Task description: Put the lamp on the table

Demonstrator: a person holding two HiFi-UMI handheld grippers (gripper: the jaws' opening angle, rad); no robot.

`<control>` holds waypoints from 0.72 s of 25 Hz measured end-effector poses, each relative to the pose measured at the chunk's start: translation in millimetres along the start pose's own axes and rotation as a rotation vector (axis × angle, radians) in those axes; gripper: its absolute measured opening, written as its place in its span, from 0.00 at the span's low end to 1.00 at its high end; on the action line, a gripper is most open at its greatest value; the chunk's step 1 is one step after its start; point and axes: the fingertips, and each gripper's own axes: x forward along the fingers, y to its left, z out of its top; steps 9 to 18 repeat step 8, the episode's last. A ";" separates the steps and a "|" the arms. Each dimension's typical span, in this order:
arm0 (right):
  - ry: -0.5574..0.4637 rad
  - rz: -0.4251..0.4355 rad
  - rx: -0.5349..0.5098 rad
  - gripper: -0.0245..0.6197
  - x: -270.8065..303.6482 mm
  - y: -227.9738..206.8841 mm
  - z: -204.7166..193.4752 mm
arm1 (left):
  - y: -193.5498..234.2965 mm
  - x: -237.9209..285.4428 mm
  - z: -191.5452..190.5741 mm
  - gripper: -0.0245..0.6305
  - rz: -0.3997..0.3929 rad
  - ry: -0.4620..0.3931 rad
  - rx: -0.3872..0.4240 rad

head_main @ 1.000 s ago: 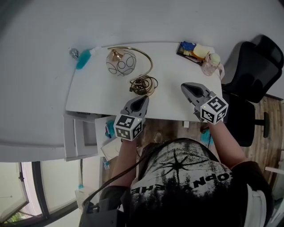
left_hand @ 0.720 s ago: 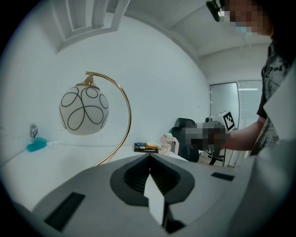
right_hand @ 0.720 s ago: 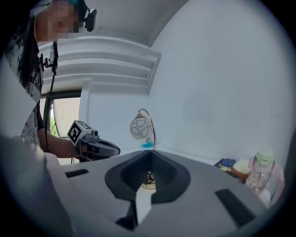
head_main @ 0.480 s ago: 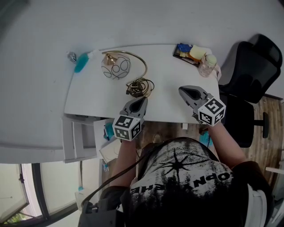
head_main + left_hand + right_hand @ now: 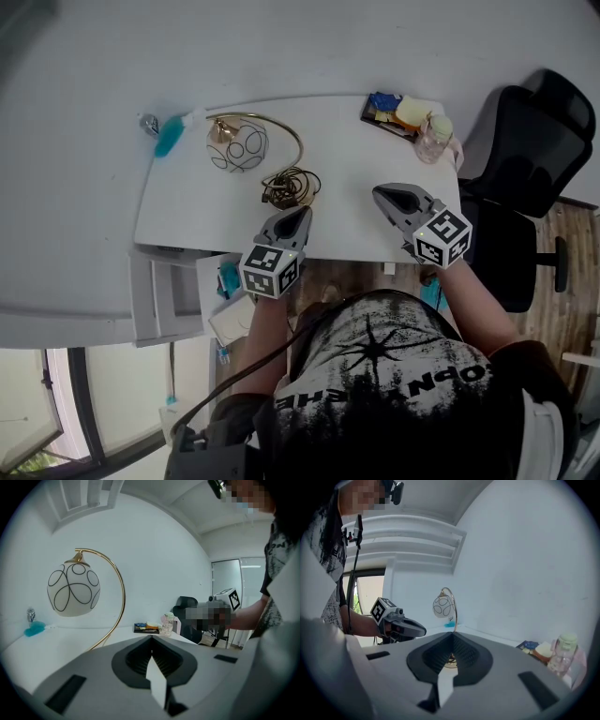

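Observation:
The lamp stands on the white table (image 5: 375, 159). It has a white globe shade (image 5: 238, 147) with black loops, a gold arched stem and a base with a coiled cord (image 5: 291, 186). My left gripper (image 5: 302, 212) hovers at the table's front edge, just near of the lamp base, shut and holding nothing. My right gripper (image 5: 380, 194) is over the front right of the table, also shut and holding nothing. The left gripper view shows the shade (image 5: 73, 590) up close on the left beyond the shut jaws of the left gripper (image 5: 151, 639). In the right gripper view the lamp (image 5: 442, 606) stands far ahead beyond the right gripper (image 5: 452, 637).
A blue-handled brush (image 5: 171, 136) lies at the table's far left corner. A dark tray of small items (image 5: 389, 108) and a clear bottle (image 5: 433, 138) sit at the far right. A black office chair (image 5: 534, 150) stands to the right, and a white drawer unit (image 5: 173, 291) below the left edge.
The head view has drifted, so the table and lamp sit slightly further left in the picture. Both grippers stay shut near the front edge, and the lamp has not moved on the table.

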 end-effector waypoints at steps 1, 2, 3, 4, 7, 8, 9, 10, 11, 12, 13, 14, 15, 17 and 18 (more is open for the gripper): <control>0.000 0.000 -0.001 0.07 0.0 -0.8 -0.2 | -0.3 1.3 0.2 0.06 0.000 0.000 0.000; 0.000 0.000 -0.002 0.07 0.0 -1.6 -0.4 | -0.8 2.6 0.4 0.06 -0.001 -0.001 0.000; 0.000 0.000 -0.002 0.07 -0.3 -2.1 -0.7 | -1.7 3.8 0.6 0.06 -0.003 -0.002 -0.002; 0.000 0.000 -0.002 0.07 -0.8 -2.5 -1.2 | -2.7 4.7 0.7 0.06 -0.006 -0.003 -0.007; 0.001 0.001 0.000 0.07 -2.3 -3.3 -2.5 | -4.8 7.3 1.8 0.06 -0.013 -0.008 -0.021; 0.001 0.002 0.001 0.07 -2.7 -3.6 -2.8 | -5.2 8.3 2.2 0.06 -0.014 -0.010 -0.024; 0.001 0.002 0.001 0.07 -2.7 -3.6 -2.8 | -5.2 8.3 2.2 0.06 -0.014 -0.010 -0.024; 0.001 0.002 0.001 0.07 -2.7 -3.6 -2.8 | -5.2 8.3 2.2 0.06 -0.014 -0.010 -0.024; 0.001 0.002 0.001 0.07 -2.7 -3.6 -2.8 | -5.2 8.3 2.2 0.06 -0.014 -0.010 -0.024; 0.001 0.002 0.001 0.07 -2.7 -3.6 -2.8 | -5.2 8.3 2.2 0.06 -0.014 -0.010 -0.024; 0.001 0.002 0.001 0.07 -2.7 -3.6 -2.8 | -5.2 8.3 2.2 0.06 -0.014 -0.010 -0.024; 0.001 0.002 0.001 0.07 -2.7 -3.6 -2.8 | -5.2 8.3 2.2 0.06 -0.014 -0.010 -0.024; 0.001 0.002 0.001 0.07 -2.7 -3.6 -2.8 | -5.2 8.3 2.2 0.06 -0.014 -0.010 -0.024; 0.001 0.002 0.001 0.07 -2.7 -3.6 -2.8 | -5.2 8.3 2.2 0.06 -0.014 -0.010 -0.024; 0.001 0.002 0.001 0.07 -2.7 -3.6 -2.8 | -5.2 8.3 2.2 0.06 -0.014 -0.010 -0.024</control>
